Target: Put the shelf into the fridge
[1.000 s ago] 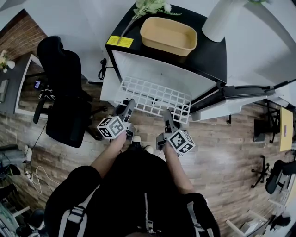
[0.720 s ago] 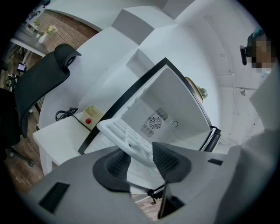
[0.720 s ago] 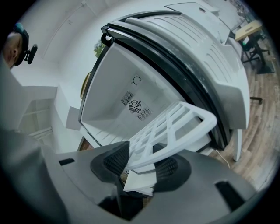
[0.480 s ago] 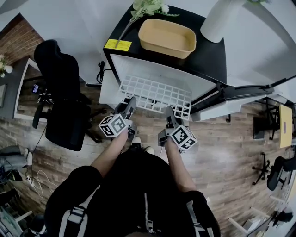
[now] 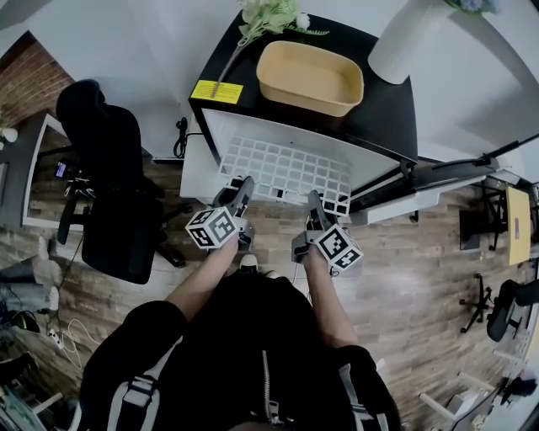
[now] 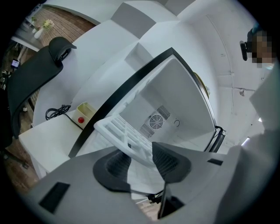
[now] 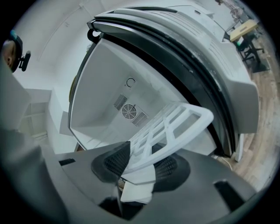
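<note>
The white plastic grid shelf (image 5: 285,171) is being held at its near edge by both tools, w/ its far part reaching into the open mouth of the small black fridge (image 5: 389,109), toward the round fan vent (image 7: 129,111) on the white back wall. The L side of the edge is being pinched by the left tool (image 5: 244,189). The jaws of the right tool (image 5: 314,204) are closing, and the shelf's edge is being pressed between its pads. A tan oval tub (image 5: 309,77) is being carried on the fridge top.

Shelf (image 5: 286,171) partway into open fridge (image 5: 387,109); tan tub (image 5: 309,77), flowers (image 5: 269,13) atop.
</note>
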`<state>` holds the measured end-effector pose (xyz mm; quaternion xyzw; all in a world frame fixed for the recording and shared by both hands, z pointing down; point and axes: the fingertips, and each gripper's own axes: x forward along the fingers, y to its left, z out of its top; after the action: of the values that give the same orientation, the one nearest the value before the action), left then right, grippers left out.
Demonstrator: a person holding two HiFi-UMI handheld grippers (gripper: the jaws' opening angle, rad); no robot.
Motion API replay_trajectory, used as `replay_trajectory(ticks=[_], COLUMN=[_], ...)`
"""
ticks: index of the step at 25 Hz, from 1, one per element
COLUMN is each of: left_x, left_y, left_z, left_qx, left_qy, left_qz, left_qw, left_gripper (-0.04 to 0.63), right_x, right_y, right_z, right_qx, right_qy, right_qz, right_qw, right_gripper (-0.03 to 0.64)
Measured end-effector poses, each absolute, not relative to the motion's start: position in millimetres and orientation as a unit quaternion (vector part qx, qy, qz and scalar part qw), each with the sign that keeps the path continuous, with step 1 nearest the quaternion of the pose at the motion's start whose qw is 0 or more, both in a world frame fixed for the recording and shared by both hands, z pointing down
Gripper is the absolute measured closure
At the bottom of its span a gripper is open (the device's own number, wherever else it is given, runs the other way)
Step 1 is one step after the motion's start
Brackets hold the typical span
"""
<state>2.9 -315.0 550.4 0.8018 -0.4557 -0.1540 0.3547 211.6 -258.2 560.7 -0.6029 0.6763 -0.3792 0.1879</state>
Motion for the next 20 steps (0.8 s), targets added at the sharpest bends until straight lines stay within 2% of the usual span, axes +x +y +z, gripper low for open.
replay_trajectory(ticks=[20], left_x=[18.5], left_y=[-359.9], left_z=[554.0], left_qx=[0.809], left_qy=[-0.440], left_qz=[-0.152], left_qw=[0.358], left_gripper=[0.430], right_x=[227.1], right_y=[-303.7], right_z=[564.1], right_qx=[-0.624], right_qy=[0.654], right_qz=[-0.376], right_qw=[0.207], right_gripper=[0.456])
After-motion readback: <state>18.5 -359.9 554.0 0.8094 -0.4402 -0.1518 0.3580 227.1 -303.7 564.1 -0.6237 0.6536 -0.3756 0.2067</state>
